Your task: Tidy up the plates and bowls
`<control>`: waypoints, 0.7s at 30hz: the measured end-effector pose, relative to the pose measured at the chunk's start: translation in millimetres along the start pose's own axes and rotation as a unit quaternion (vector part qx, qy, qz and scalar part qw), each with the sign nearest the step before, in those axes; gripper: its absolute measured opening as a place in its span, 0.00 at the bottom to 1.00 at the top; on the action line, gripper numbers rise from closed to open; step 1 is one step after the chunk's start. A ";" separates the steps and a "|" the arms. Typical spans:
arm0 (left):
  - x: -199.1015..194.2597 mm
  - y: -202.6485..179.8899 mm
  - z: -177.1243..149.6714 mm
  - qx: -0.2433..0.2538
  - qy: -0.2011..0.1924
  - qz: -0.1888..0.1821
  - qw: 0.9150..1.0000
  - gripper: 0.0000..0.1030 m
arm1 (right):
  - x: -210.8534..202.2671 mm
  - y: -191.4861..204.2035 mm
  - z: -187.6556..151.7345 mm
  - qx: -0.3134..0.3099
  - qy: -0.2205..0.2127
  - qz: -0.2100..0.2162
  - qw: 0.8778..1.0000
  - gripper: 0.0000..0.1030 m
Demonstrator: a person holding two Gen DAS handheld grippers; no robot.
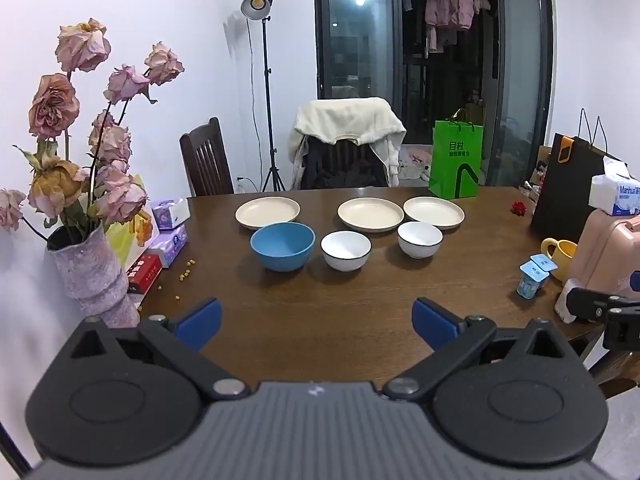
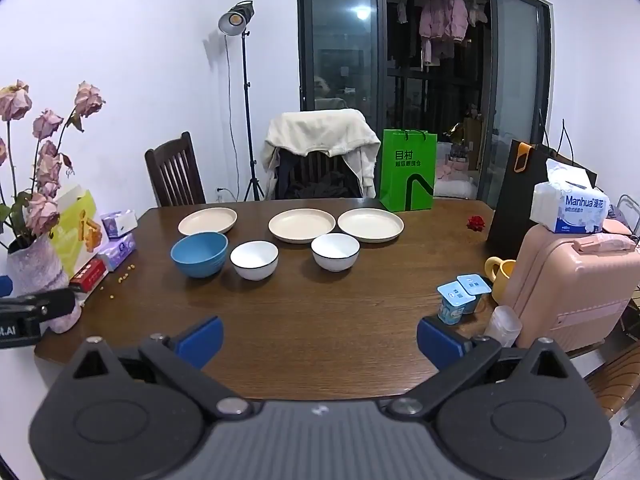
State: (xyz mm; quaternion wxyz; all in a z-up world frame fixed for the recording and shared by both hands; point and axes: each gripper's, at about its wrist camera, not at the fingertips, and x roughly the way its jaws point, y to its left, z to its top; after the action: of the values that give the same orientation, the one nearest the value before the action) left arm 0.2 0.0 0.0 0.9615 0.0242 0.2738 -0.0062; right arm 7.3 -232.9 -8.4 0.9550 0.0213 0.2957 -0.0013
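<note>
Three cream plates stand in a row across the far part of the brown table: a left plate [image 1: 267, 211] [image 2: 207, 219], a middle plate [image 1: 370, 214] [image 2: 301, 225] and a right plate [image 1: 433, 212] [image 2: 370, 224]. In front of them sit a blue bowl [image 1: 282, 245] [image 2: 199, 254] and two white bowls with dark rims, one in the middle [image 1: 345, 250] [image 2: 254, 260] and one to the right [image 1: 419, 239] [image 2: 335, 251]. My left gripper [image 1: 317, 322] and right gripper [image 2: 319, 338] hang open over the near table, well short of the dishes, with nothing between their blue pads.
A vase of dried roses [image 1: 90, 272] and tissue boxes [image 1: 170, 240] line the left edge. Two yogurt cups [image 2: 462, 296], a yellow mug [image 2: 500, 278], a pink suitcase [image 2: 576, 288], a black bag [image 2: 516, 196] and a green bag [image 2: 408, 170] crowd the right and back.
</note>
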 end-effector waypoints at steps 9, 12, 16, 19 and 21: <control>1.9 4.3 -1.5 0.000 0.003 0.002 1.000 1.00 | 1.9 0.6 0.6 0.000 0.000 0.000 1.000 1.00; 2.6 1.2 -1.9 -0.002 0.005 0.001 1.000 1.00 | 1.3 0.8 0.5 0.000 0.000 0.000 1.000 1.00; 7.5 1.7 0.6 -0.006 0.011 0.003 1.000 1.00 | 3.0 0.8 1.0 0.000 0.001 0.000 1.000 1.00; 8.0 1.5 0.3 -0.007 0.011 0.003 1.000 1.00 | 3.1 0.9 1.0 -0.001 0.002 0.000 1.000 1.00; 7.9 1.5 -0.3 -0.006 0.011 0.002 1.000 1.00 | 3.2 1.0 1.1 0.000 0.002 0.000 1.000 1.00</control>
State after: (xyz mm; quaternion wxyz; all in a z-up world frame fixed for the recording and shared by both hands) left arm 6.8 1.5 -4.3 0.9585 0.0192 0.2843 -0.0021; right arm 10.6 -231.9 -9.3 0.9543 0.0209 0.2980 -0.0011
